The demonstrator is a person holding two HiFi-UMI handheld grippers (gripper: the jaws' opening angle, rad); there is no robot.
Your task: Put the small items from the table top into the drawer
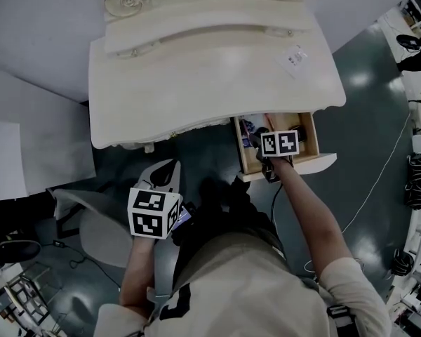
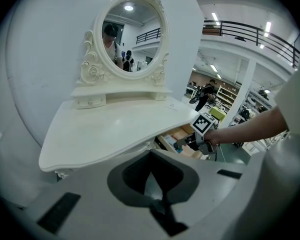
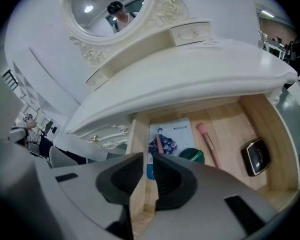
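Observation:
The white dressing table has one wooden drawer pulled out at its right. Inside lie a blue booklet, a pink brush, a green round item and a dark compact. My right gripper reaches down into the drawer's near left corner, its jaws closed on the drawer's left side wall; its marker cube shows over the drawer. My left gripper hangs shut and empty in front of the table, left of the drawer. A small white card lies on the table top.
An oval mirror with small drawers under it stands at the table's back. A grey chair sits below the left gripper. Cables trail over the dark floor at the right. Shelves and people stand far behind.

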